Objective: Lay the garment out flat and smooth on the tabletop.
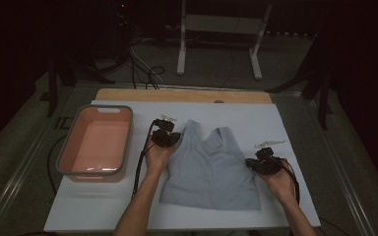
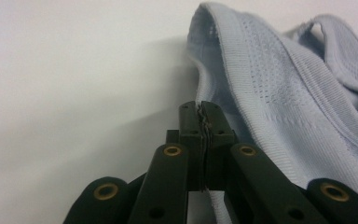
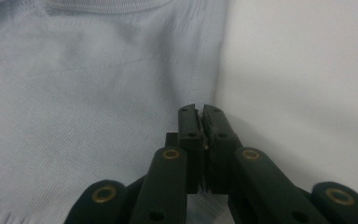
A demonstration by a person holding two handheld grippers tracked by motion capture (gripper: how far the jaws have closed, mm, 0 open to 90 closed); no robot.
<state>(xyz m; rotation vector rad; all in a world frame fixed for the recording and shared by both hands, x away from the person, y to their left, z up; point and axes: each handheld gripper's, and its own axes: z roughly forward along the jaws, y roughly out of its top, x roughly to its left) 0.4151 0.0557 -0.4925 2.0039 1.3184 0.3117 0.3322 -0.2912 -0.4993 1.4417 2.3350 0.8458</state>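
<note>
- High view: a pale blue sleeveless top (image 1: 210,169) lies flat on a white board (image 1: 285,123), straps toward the far edge and hem toward the person. The left gripper (image 1: 166,138) sits at the top's left armhole edge and the right gripper (image 1: 262,164) at its right side edge, each held in a hand with a forearm entering from below. A salmon-pink plastic tub with a grey rim (image 1: 128,140) stands on the board left of the top, apart from it. The room beyond the table is dim; a white frame stand (image 1: 220,30) and some floor cables are only faintly visible. From this height I cannot tell how the jaws stand.
- Left gripper view: the matte black jaws, with brass rivets in their links, are pressed together, and a thin strip of cloth edge lies pinched between them. The left gripper (image 2: 201,111) is clamped on the top (image 2: 279,98), whose ribbed, perforated knit band rises to the right of the jaws. The far strap is cut off at the frame's edge.
- Right gripper view: the right gripper (image 3: 199,112) is likewise closed, its jaws meeting on the top's (image 3: 88,107) hemmed side seam. Fine, smooth knit spreads out to the left, with bare white board (image 3: 307,84) to the right. The jaws hide the cloth just beneath them.
</note>
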